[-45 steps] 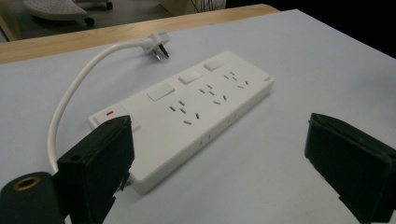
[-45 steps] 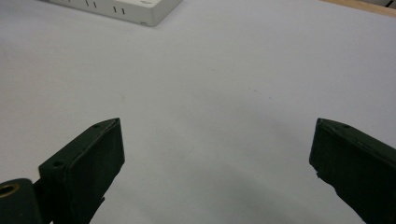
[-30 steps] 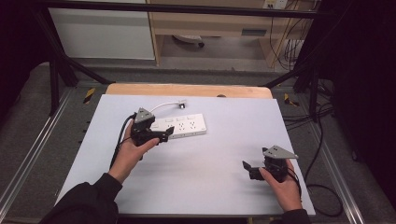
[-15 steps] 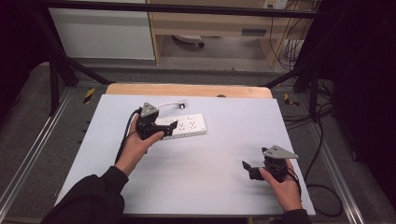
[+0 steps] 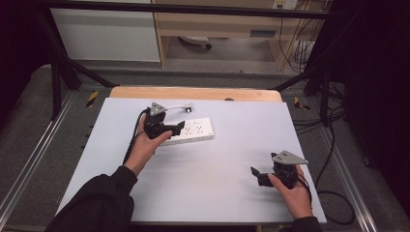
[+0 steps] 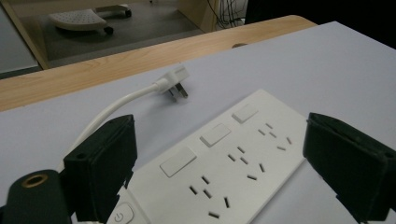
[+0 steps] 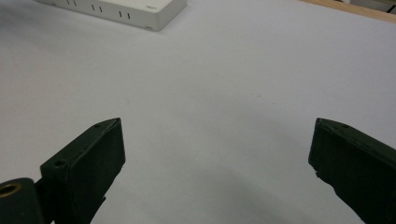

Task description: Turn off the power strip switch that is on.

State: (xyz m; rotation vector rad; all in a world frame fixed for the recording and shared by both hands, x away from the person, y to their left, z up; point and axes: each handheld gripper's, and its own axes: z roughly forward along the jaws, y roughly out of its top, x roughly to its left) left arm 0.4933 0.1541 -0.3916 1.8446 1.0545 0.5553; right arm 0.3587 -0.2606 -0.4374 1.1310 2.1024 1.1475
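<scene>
The power strip [image 5: 191, 132] lies on the tabletop [image 5: 217, 193], its plug [image 5: 188, 106] behind it. My left claw [image 5: 180, 127] straddles its left end. My right claw [image 5: 255, 175] sits well apart, front right.

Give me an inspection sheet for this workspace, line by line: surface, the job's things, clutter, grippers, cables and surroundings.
Surface: pale grey mat on a wooden table, no marks seen.
Job's things: white power strip lying flat, sockets up; its white plug lies unplugged on the mat.
Clutter: nothing seen.
Grippers: left gripper open, jaws spread either side of the strip's switch end, not gripping it; right gripper open over bare mat, holding nothing.
Cables: the strip's white cord curves from strip to plug; black cables on the floor at right.
Surroundings: dark metal frame, grey floor, a wooden shelf unit behind the table.
</scene>
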